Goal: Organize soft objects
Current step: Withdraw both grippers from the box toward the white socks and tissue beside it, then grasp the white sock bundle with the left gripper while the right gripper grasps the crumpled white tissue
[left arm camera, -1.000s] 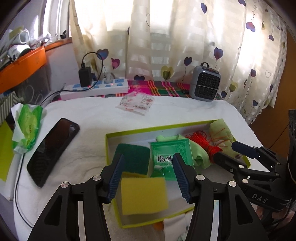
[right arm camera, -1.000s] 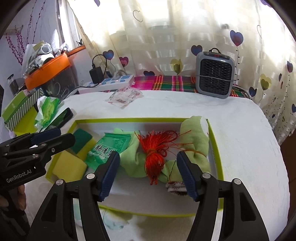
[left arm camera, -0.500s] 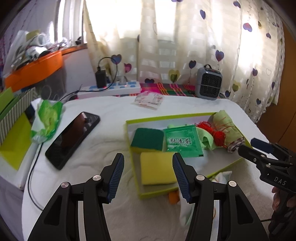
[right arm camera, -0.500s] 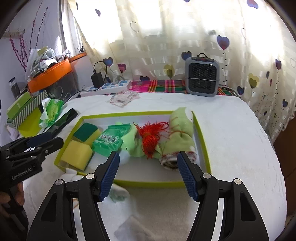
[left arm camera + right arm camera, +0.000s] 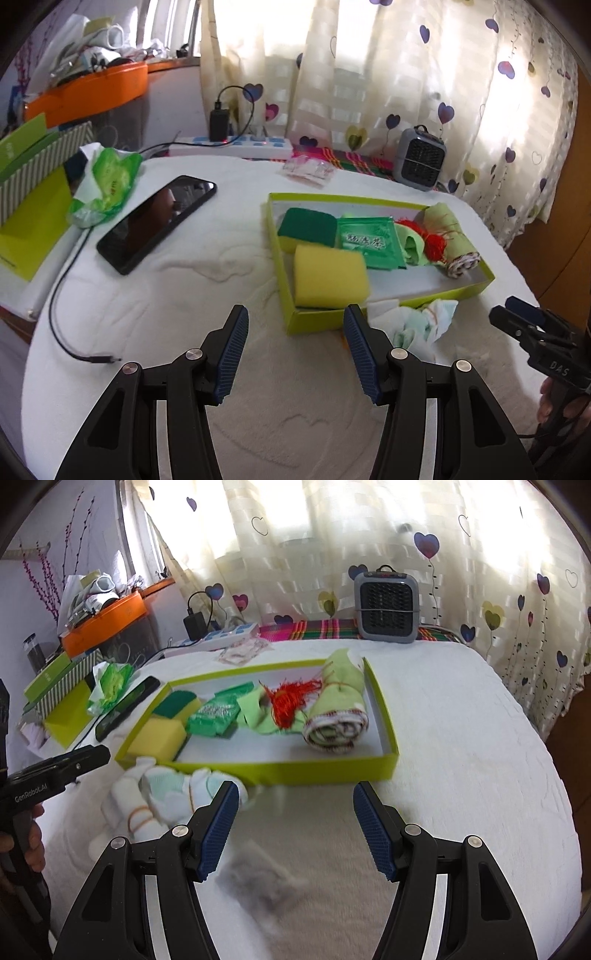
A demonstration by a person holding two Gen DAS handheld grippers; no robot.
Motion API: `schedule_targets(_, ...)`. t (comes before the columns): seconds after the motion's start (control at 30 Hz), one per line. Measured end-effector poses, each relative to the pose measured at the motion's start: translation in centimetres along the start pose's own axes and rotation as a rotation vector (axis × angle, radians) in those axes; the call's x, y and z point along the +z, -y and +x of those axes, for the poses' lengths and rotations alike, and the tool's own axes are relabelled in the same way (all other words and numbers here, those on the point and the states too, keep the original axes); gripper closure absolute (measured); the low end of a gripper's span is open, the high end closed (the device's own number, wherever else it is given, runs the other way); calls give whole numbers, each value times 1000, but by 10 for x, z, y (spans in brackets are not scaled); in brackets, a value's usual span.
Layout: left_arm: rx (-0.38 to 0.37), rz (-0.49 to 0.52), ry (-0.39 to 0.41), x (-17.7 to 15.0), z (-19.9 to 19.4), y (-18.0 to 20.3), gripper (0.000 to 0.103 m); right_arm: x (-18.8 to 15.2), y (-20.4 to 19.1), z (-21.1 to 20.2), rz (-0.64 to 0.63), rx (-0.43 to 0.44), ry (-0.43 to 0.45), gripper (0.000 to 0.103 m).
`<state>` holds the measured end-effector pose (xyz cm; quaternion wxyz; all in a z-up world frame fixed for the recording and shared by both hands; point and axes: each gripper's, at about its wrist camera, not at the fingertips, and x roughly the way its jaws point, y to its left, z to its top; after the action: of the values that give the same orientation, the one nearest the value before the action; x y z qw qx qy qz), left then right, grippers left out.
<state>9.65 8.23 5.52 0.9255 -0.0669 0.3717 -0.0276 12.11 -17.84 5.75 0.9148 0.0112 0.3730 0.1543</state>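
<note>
A lime-green box [image 5: 388,315] [image 5: 280,770] on the white-covered table holds a yellow sponge [image 5: 330,275] [image 5: 159,736], a green-topped sponge [image 5: 308,228], a green tea packet [image 5: 369,242] [image 5: 218,716], red thread [image 5: 291,701], light green cloth and a rolled green towel [image 5: 338,716]. A pair of white socks [image 5: 159,797] [image 5: 417,325] lies outside the box, against its front wall. My left gripper [image 5: 295,347] hovers open and empty in front of the box. Just right of the socks, my right gripper [image 5: 291,827] is open with nothing in it, above a blurred grey packet [image 5: 262,882].
A black phone [image 5: 157,227], its cable [image 5: 66,325] and a green tissue pack [image 5: 105,184] lie left of the box. At the back stand a power strip [image 5: 232,147], a grey heater [image 5: 386,607], a small plastic packet [image 5: 308,171] and an orange tray [image 5: 88,92].
Both grippers have pulled back from over the box toward the table's front, both still open. The box now lies farther off, and the socks and grey packet have come into view.
</note>
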Motion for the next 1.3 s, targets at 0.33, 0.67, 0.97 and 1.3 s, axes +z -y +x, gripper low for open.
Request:
schedule_targets(0.33,-62,-24,-33,-16,-6,-6,50,-22,-2,-2,-37,33,-43,38)
schedule_targets(0.67,-94,-20,-55,-25,-9,3,50,-35,-15,2,-101,85,-78,38)
schedule_targets(0.97,-157,-23,-70,-28,-10,10,40,-38,-20,6,-127,101,-98,38)
schedule_targets(1.3,-258,-31,-110,-30,-3,26,39,-40,-24,12,-150,114,-134,35)
